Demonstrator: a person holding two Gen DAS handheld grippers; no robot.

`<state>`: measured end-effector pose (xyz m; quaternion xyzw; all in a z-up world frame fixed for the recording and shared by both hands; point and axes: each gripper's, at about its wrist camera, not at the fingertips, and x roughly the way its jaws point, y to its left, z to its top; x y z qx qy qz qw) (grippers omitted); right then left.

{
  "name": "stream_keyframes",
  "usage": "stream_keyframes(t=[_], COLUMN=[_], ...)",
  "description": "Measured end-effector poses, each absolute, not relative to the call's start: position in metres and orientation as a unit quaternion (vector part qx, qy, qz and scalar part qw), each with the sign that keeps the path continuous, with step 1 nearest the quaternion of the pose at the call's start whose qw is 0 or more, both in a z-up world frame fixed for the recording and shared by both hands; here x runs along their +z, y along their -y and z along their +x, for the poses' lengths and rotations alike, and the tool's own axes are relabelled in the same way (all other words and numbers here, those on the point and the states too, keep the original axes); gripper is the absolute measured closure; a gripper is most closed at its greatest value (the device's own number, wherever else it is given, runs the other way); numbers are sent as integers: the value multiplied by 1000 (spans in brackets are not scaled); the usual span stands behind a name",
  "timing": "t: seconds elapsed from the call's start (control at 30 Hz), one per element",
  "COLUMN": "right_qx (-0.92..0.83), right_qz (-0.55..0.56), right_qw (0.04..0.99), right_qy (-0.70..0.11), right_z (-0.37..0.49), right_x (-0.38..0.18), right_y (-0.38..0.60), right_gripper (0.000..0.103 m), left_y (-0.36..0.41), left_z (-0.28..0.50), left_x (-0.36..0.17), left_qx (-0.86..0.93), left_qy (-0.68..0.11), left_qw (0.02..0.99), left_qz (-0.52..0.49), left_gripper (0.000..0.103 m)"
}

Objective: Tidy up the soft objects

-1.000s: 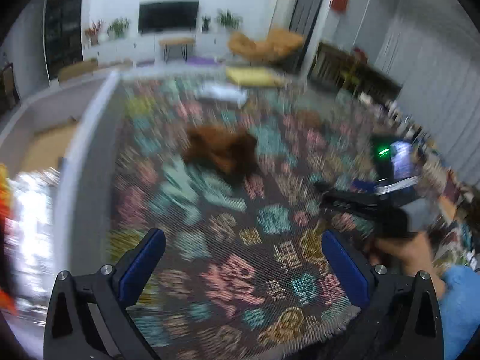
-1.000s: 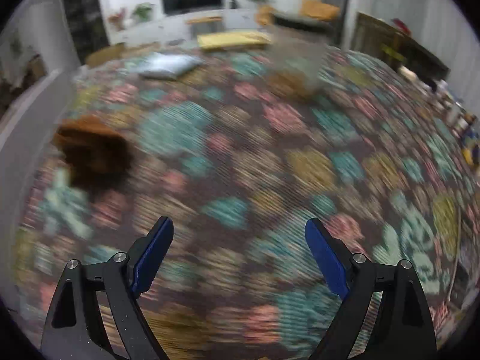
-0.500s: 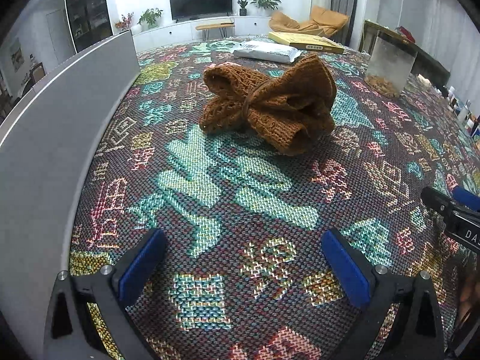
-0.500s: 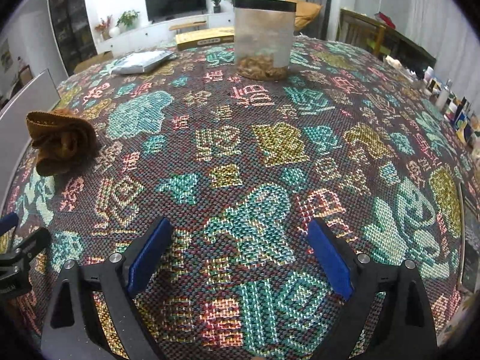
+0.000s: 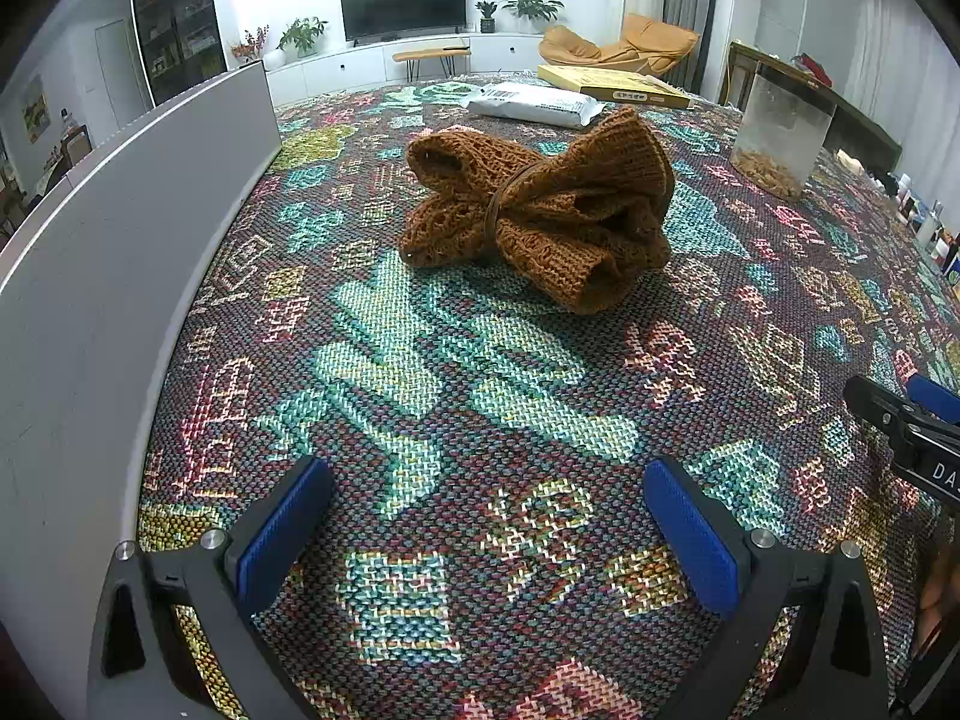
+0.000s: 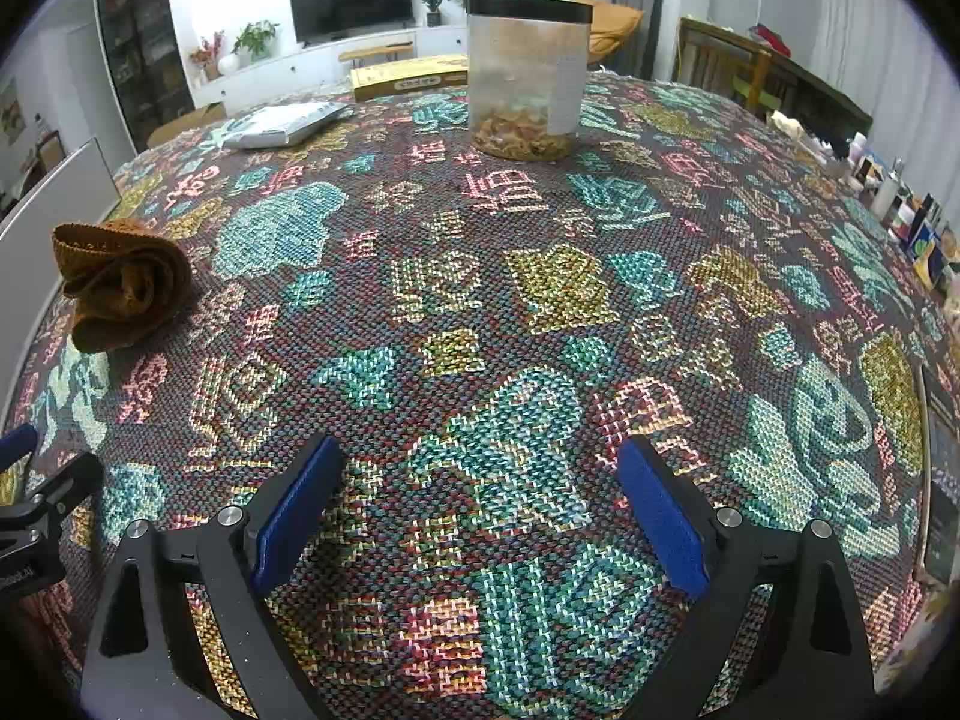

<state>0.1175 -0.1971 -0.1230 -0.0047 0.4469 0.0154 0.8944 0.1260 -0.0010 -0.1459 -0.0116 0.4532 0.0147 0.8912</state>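
A brown knitted cloth bundle, tied round its middle with a band, lies on the patterned woven tablecloth. It lies well ahead of my left gripper, which is open and empty just above the cloth. In the right wrist view the bundle sits far to the left. My right gripper is open and empty over the tablecloth. The right gripper's tip shows at the right edge of the left wrist view.
A grey upright panel runs along the table's left side. A clear jar with a black lid holds brown bits at the back. A white packet and a flat yellow box lie at the far edge. Small bottles stand at the right.
Both views have gone from blurred sweeping motion to steady. The left gripper has come closer to the brown bundle, which now looks larger ahead. Both grippers stay open.
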Motion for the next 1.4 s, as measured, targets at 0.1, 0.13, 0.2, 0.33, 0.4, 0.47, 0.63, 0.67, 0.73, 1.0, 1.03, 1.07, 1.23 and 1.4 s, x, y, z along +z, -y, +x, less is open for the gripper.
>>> stream_keyframes(t=[0.1,0.13,0.2,0.33,0.4,0.47,0.63,0.67,0.73,1.0,1.03,1.07,1.23,1.4], right_qx=[15,15,15,16,16,16,16,16,16,16,15,16,185,333], right_qz=[-5,-5,-5,-5,-5,-5,-4,-4,-5,-4,-4,-4,9,-102], right_qw=[894,894,894,894,894,894,895,895,894,895,895,895,899,831], right_qy=[-447,-447,-447,-447,-447,-447,-447,-447,-447,-447,-446,-446,-396,-435], right_z=[117,118,118,118,118,117,118,118,117,118,118,118,127,193], right_x=[-123,-123,-123,-123,-123,-123,-123,-123,-123,-123,-123,-123,-86,-58], right_y=[197,197,197,197,197,197,197,197,197,197,197,196,150,32], right_gripper=[8,8,8,8,8,8,8,8,8,7,7,7,8,8], left_y=[1,1,1,1,1,1,1,2,0,-13,-14,-15,-23,-13], left_z=[126,126,126,126,126,126,126,131,139,136,132,127,113,115], left_x=[-146,-146,-146,-146,-146,-146,-145,-144,-143,-145,-144,-144,-142,-144], left_qx=[15,15,15,15,15,15,12,2,-19,-21,-24,-26,-37,-24], left_qy=[-453,-453,-453,-453,-453,-453,-455,-461,-477,-455,-455,-453,-445,-452], left_qw=[891,891,891,891,891,891,890,887,878,890,890,891,894,892], left_qz=[-12,-12,-12,-12,-12,-12,-11,-2,10,5,5,4,-20,5], left_gripper=[0,0,0,0,0,0,0,0,0,0,0,0,0,0])
